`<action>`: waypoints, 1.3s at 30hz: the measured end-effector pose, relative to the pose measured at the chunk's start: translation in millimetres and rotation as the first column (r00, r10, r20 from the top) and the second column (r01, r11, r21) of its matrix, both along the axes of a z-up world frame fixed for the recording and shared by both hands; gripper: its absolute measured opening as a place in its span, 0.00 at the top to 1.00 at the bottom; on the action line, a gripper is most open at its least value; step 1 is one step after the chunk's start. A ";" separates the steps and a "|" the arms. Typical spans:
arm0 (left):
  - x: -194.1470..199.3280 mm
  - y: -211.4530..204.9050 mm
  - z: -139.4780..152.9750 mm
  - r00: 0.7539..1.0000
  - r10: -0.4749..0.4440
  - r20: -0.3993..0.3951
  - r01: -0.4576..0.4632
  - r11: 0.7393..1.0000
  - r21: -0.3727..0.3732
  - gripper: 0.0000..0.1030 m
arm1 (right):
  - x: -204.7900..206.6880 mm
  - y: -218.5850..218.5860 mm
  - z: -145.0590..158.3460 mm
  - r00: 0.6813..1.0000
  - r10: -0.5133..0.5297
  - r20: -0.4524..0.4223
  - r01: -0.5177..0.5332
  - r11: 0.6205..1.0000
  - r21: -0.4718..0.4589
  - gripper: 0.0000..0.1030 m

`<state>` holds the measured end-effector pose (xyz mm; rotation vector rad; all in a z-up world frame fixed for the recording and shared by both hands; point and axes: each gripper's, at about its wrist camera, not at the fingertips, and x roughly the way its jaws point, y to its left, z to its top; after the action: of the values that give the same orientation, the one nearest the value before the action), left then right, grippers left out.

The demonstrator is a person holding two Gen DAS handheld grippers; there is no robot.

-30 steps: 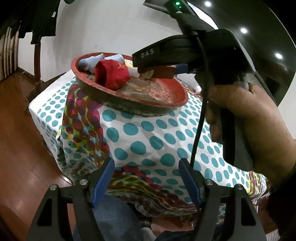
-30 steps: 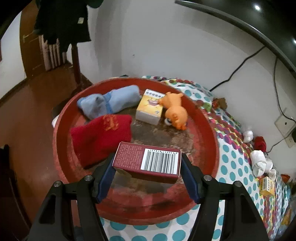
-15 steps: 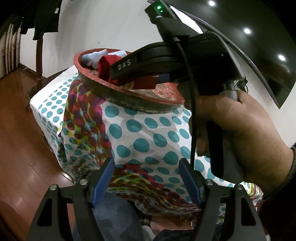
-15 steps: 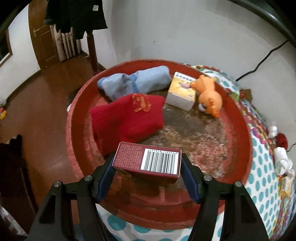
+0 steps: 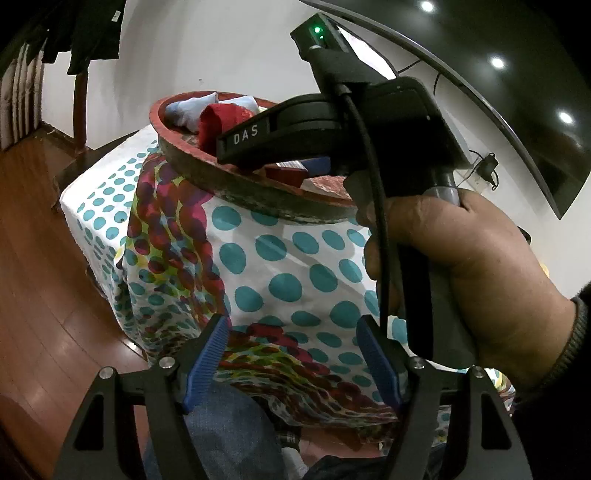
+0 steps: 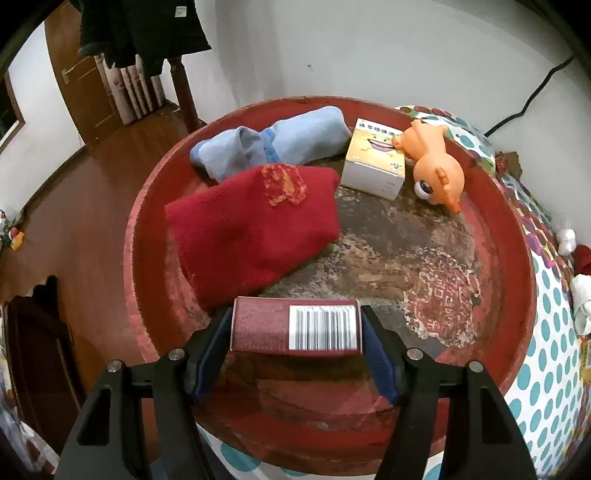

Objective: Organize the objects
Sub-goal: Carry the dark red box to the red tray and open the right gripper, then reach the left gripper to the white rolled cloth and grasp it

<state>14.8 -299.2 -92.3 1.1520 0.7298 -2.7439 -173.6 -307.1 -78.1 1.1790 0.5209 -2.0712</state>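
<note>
My right gripper [image 6: 295, 332] is shut on a dark red box [image 6: 295, 328] with a barcode, held low over the near part of a worn red tray [image 6: 517, 295]. In the tray lie a red sock [image 6: 251, 229], a blue sock [image 6: 273, 144], a yellow-white box [image 6: 373, 166] and an orange toy animal [image 6: 439, 173]. My left gripper [image 5: 295, 354] stands open and empty, off the table's near side. In the left wrist view a hand holds the right gripper [image 5: 295, 171] over the tray [image 5: 258, 192], and the red box [image 5: 284, 173] shows only partly between its blue pads.
The tray sits on a table under a dotted, multicoloured cloth [image 5: 280, 266]. Small white and red items [image 6: 576, 266] lie on the cloth to the right. Wooden floor [image 5: 44, 258] lies to the left, with a dark post and hanging clothes [image 6: 147, 33] behind. Cables run along the wall.
The right gripper has sunk toward the tray with the red box and tipped more steeply downward. The left gripper has stayed where it was.
</note>
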 end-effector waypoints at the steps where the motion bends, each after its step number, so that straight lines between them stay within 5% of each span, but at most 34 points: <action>1: 0.1 0.2 0.0 1.000 0.000 -0.001 0.000 1.000 -0.001 0.28 | -0.7 0.2 0.9 1.000 0.001 0.001 -0.001 1.000 0.001 0.36; 6: 1.9 -0.5 2.9 1.000 0.001 -0.023 -0.001 1.000 -0.006 0.28 | 4.8 20.9 32.2 0.994 -0.032 -0.108 0.027 0.998 -0.049 0.24; 8: 1.7 1.6 5.5 0.999 -0.004 -0.035 0.004 1.000 -0.020 0.28 | 4.2 46.8 55.0 0.977 -0.093 -0.194 0.076 0.993 -0.094 0.04; 13: 0.7 18.4 10.4 0.996 -0.063 -0.056 0.059 0.995 -0.080 0.28 | -32.6 151.1 70.1 0.871 -0.347 -0.347 0.339 0.937 -0.088 0.00; 19: -1.9 51.5 9.1 0.981 -0.185 -0.055 0.175 0.973 -0.150 0.28 | -80.6 306.6 34.3 0.672 -0.665 -0.325 0.680 0.728 -0.083 0.00; 27: -14.6 88.8 13.4 0.955 -0.284 -0.088 0.254 0.933 -0.254 0.28 | -111.1 429.4 17.8 0.485 -0.819 -0.306 0.835 0.538 -0.117 0.00; 39: -119.0 171.9 56.6 0.901 -0.402 -0.165 0.300 0.849 -0.435 0.28 | -111.3 474.9 16.7 0.389 -0.900 -0.196 0.858 0.432 -0.279 0.00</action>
<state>-104.2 -127.3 -35.7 0.9326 -0.0652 -3.1691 -284.9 167.8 -61.4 1.1493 -0.2452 -3.2106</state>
